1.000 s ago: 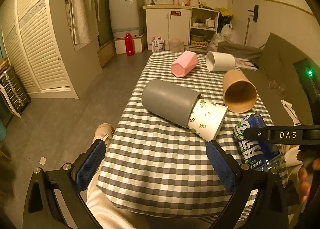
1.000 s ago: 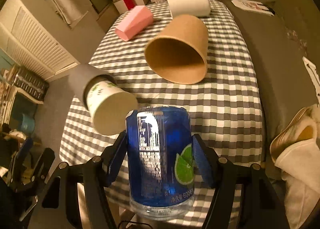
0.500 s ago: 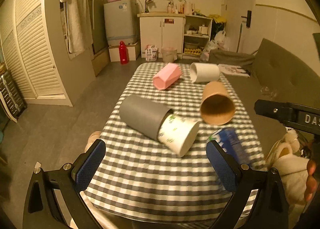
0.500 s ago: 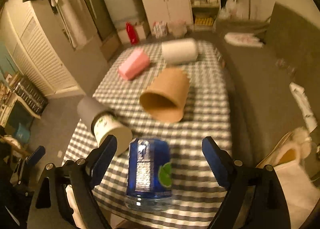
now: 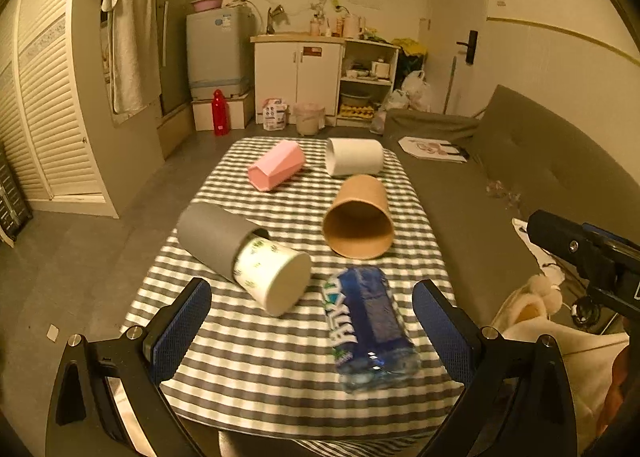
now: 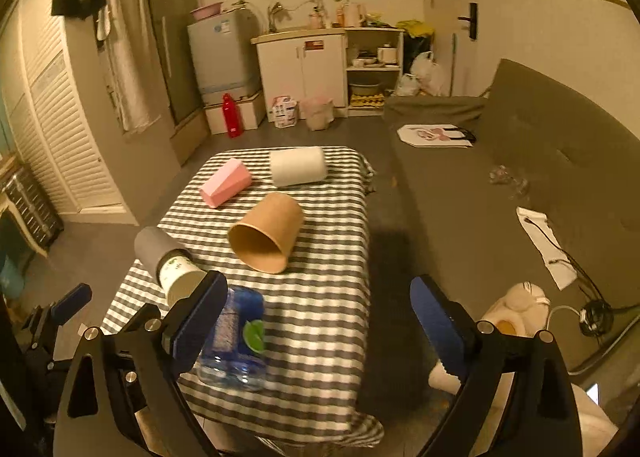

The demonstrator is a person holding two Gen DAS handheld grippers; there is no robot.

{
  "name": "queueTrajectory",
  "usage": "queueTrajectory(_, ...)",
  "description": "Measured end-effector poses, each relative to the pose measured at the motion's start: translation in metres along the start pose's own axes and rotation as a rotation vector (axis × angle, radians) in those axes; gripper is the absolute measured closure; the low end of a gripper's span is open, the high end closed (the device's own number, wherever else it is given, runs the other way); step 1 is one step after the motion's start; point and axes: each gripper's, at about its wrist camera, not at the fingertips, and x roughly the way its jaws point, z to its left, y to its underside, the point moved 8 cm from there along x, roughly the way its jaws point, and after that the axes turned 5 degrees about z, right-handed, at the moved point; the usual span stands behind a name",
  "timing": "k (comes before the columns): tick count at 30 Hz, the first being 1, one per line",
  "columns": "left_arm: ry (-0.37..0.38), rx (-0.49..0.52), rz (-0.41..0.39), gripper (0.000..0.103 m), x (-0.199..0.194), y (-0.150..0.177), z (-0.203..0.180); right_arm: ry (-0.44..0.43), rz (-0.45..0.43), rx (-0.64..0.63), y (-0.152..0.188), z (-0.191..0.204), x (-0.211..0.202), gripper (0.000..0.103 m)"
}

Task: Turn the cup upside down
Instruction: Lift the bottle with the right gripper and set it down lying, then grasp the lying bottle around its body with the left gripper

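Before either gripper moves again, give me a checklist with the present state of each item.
1. Left gripper free: ok, fingers wide apart, nothing between them.
2. Right gripper free: ok, open and empty.
3. Blue bottle out of the way: not ok, it lies on its side at the near end of the checked tablecloth.
4. Brown paper cup reachable: ok, on its side, mouth toward the cameras, touching nothing.
5. Leaf-print cup separate: not ok, lodged in the grey cup.
6. Any cup already upside down: not ok, pink cup and white cup also lie sideways.
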Motion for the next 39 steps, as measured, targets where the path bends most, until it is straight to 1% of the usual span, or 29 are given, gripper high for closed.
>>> queueTrajectory(6,0.006,0.014,0.022,0.0,0.004,0.008,-0.017,0.031,-0.004,0.008,0.008,-0.015,0.0,0.01)
queueTrajectory(12,0.004,0.005,0.049,0.0,0.012,0.015,-0.023,0.056,0.017,0.017,0.016,-0.029,0.006,0.01)
queueTrajectory(18,0.017,0.016,0.08,0.0,0.021,0.026,-0.034,0.065,0.043,0.024,0.024,-0.034,0.013,0.01)
queueTrajectory(23,0.028,0.044,0.102,0.0,0.029,0.034,-0.046,0.074,0.048,0.02,0.023,-0.034,0.016,0.01)
queueTrajectory(33,0.052,0.024,0.216,0.0,0.062,0.062,-0.049,0.082,0.067,0.028,0.025,-0.038,0.023,0.01)
queueTrajectory(39,0.085,-0.005,0.294,0.001,0.085,0.08,-0.045,0.086,0.089,0.018,0.028,-0.035,0.032,0.01)
